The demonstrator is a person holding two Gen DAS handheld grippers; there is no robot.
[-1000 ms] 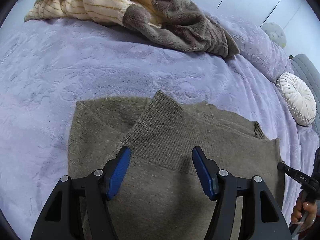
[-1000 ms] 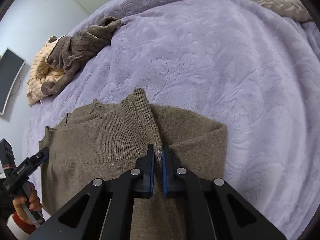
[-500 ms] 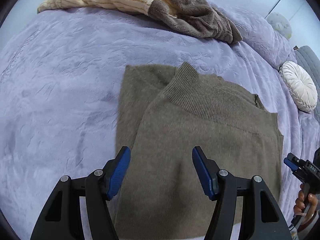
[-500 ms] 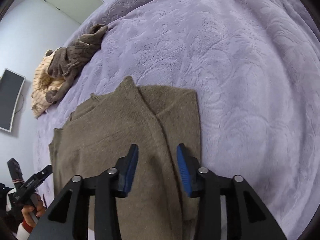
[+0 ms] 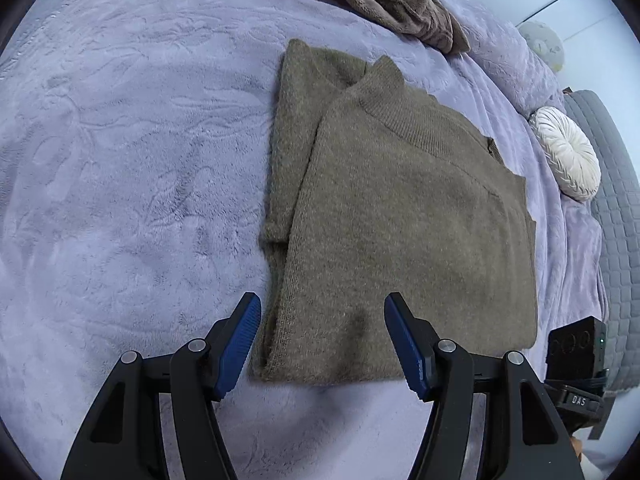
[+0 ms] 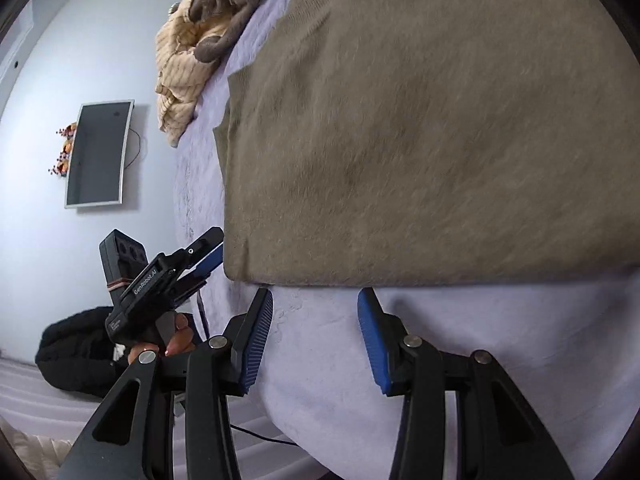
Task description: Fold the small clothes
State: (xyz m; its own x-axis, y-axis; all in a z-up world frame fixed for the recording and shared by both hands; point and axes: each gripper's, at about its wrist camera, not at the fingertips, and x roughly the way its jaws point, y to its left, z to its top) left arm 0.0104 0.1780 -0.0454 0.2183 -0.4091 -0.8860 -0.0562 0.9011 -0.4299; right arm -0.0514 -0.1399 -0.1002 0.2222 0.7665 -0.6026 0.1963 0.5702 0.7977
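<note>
Two released units: left hand-held gripper (image 6: 200, 258) lettered "GenRobot.AI"; right hand-held gripper (image 6: 316, 340), lower centre, just opened, empty, below folded sweater (image 6: 420, 140).

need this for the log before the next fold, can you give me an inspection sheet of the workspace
surface: lilac plush bedspread, embossed pattern, lightly rumpled.
job's things: olive knit sweater lying flat, sides folded in, ribbed collar at the far end, hem at the near edge.
clutter: heap of cream striped and brown fleece clothes at the bed's far corner; round white cushion near the bed's edge.
grippers: left gripper open, hovering over the sweater's hem; right gripper open, nothing between its pads, over bare bedspread just short of the hem.
cables: thin dark cable on the floor by the bed.
surroundings: wall screen, black bundle on the floor.
</note>
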